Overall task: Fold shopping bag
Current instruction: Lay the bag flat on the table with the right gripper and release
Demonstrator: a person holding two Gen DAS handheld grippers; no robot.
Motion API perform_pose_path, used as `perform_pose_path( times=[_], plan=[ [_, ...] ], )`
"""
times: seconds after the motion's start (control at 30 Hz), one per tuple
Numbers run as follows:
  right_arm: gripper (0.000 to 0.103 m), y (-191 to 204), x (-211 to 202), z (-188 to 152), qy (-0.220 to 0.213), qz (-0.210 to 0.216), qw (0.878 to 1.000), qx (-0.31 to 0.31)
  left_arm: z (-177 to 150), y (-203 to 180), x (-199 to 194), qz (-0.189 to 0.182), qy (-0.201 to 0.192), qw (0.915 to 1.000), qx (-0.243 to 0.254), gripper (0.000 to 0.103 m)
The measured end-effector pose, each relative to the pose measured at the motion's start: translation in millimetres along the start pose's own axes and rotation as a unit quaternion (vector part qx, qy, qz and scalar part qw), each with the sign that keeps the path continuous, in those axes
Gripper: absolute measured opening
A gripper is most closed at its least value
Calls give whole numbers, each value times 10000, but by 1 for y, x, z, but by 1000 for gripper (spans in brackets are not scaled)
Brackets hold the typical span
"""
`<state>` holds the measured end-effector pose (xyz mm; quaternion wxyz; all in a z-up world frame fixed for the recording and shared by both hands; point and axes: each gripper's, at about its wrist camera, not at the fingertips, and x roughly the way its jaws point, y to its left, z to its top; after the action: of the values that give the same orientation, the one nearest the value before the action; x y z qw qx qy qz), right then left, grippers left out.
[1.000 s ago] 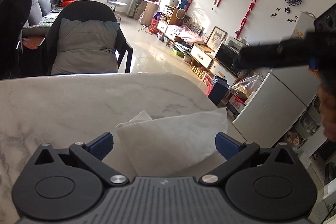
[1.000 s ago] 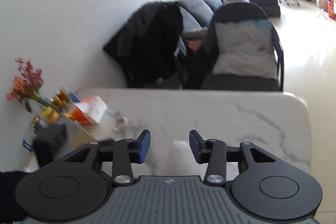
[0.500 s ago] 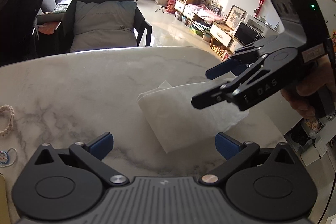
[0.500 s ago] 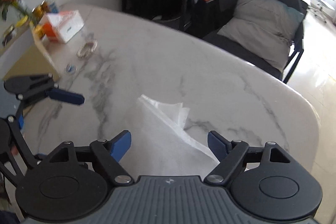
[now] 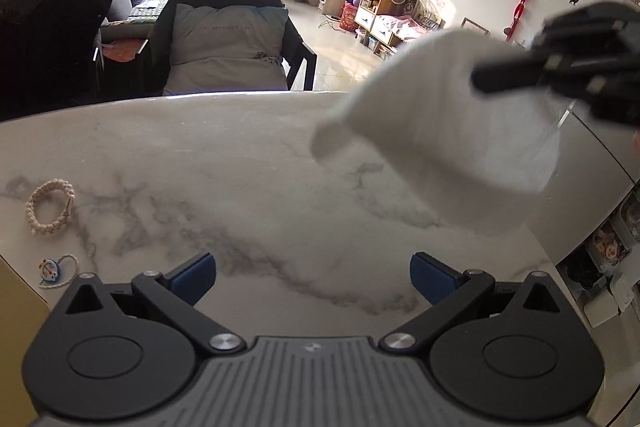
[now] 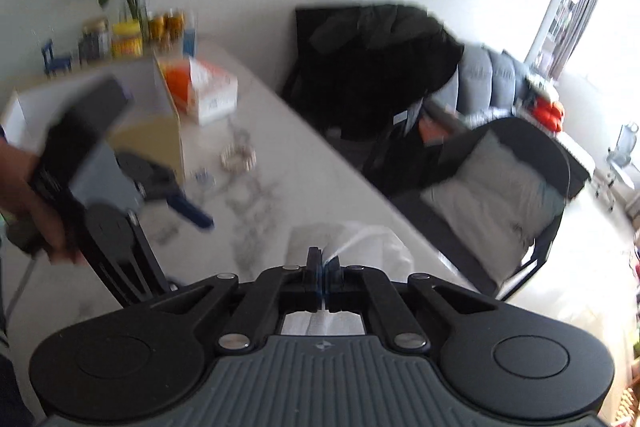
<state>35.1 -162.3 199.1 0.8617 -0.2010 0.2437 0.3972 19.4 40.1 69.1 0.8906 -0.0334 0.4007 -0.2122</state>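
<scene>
1. White marble table (image 5: 248, 187) with grey veining and a rounded far edge.
2. Braided cord bracelet (image 5: 50, 207) near its left edge.
3. Small blue keyring charm (image 5: 50, 271) nearer, same edge.
4. Orange-and-white box (image 6: 204, 89) toward the wall end.

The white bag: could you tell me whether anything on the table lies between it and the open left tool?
Nothing visible does. Only bare marble table separates the left tool from the bag, which hangs from the right tool; the bracelet lies well aside.
</scene>
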Motion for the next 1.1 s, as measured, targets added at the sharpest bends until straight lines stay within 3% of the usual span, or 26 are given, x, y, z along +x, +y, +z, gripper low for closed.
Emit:
perform_pose_path(
  times=[0.07,0.13,0.23,0.3,0.37,0.63,0.87,1.0,1.07,1.1],
  plan=[
    [2,-7,-12,7,-104,303,9988,381,1,-1,1,9,2,10000,22,103],
    [2,-16,-2,-4,371,322,9975,514,1,-1,1,14,-6,10000,21,103],
    [2,-21,19,-31,1235,-56,9918,312,2,-1,0,22,-23,10000,17,103],
    [2,-14,30,-47,1628,-396,9855,-272,1,-3,-1,12,-5,10000,38,103],
    [2,0,33,-59,1684,-516,9810,-810,-1,-6,-2,-15,17,9999,102,103],
    [3,36,36,-101,1779,-38,9744,-1372,10,-8,-13,-23,-195,9998,81,103],
    [7,75,24,-134,1913,54,9629,-1900,18,-7,-18,-277,-282,9992,-24,103],
    [15,92,23,-147,2093,285,9595,-1867,19,-15,-12,-419,-194,9989,7,103],
    [22,95,23,-151,2244,525,9605,-1560,12,-21,-6,-391,-43,9990,196,103],
    [31,95,22,-151,2291,611,9618,-1366,9,-24,-3,-378,33,9989,290,103]
  ],
)
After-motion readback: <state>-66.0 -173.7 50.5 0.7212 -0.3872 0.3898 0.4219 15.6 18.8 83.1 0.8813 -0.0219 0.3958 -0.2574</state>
